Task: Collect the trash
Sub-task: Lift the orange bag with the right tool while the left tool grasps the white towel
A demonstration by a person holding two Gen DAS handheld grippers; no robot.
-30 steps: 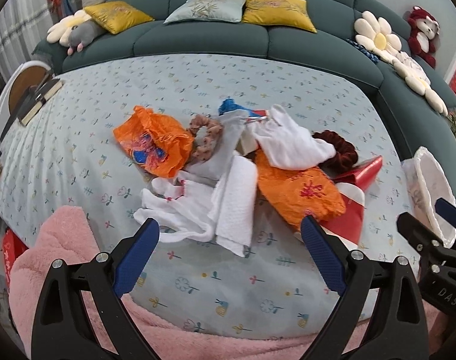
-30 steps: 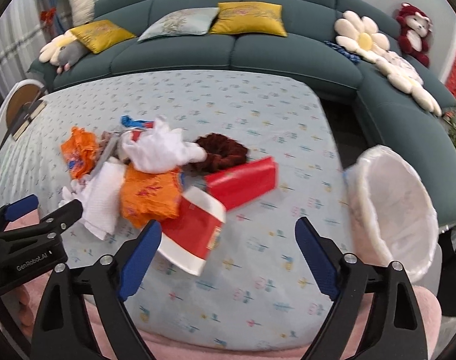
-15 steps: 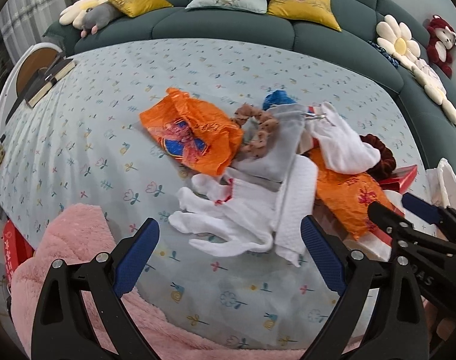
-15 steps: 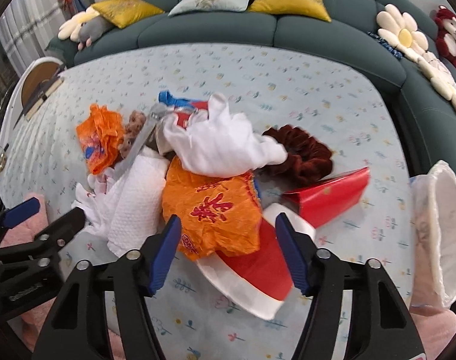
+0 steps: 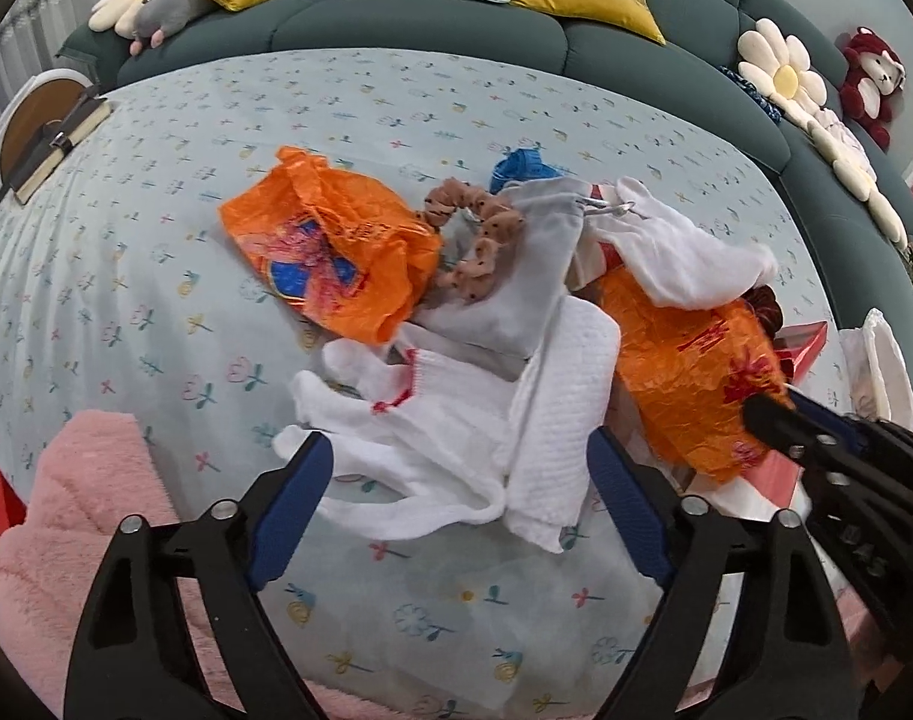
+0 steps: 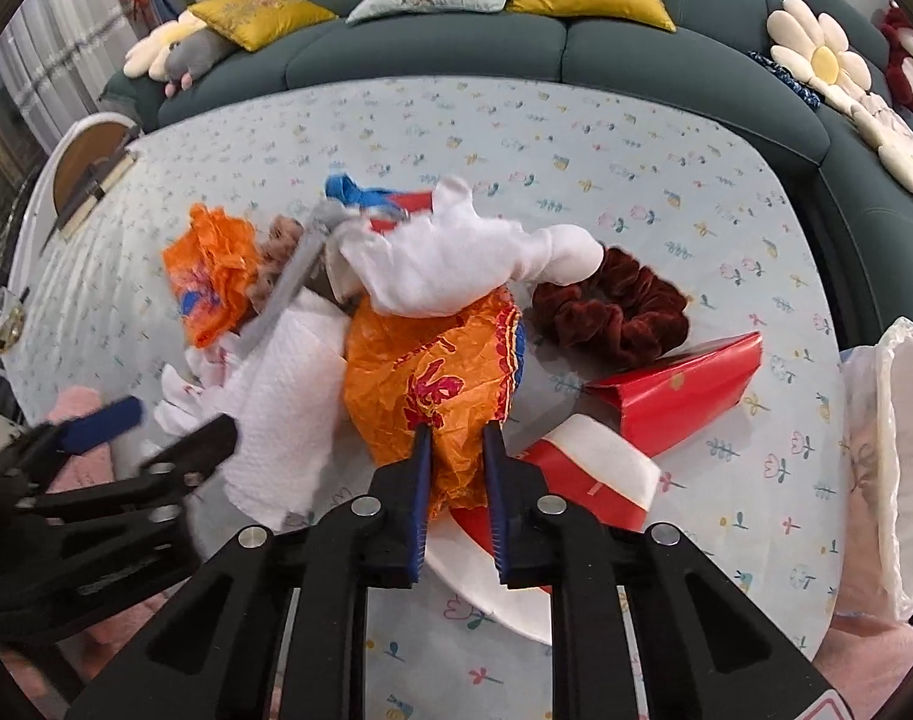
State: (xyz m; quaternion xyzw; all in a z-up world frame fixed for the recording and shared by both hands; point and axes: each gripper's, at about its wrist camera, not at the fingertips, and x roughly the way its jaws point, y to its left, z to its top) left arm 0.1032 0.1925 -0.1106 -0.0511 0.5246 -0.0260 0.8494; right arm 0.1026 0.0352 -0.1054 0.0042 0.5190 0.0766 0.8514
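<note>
Both right gripper [image 6: 459, 450] jaws now pinch orange wrapper [image 6: 432, 372].

A crumpled orange plastic wrapper with red print [image 6: 438, 378] lies in the middle of the heap on the flower-patterned sheet, its near edge pinched between two blue-padded fingers. A second crumpled orange plastic bag with a blue patch [image 5: 330, 252] lies at the heap's left. A flattened red paper carton [image 6: 678, 390] and a red-and-white paper cup [image 6: 588, 468], tipped on its side, lie just right of the wrapper.
</note>
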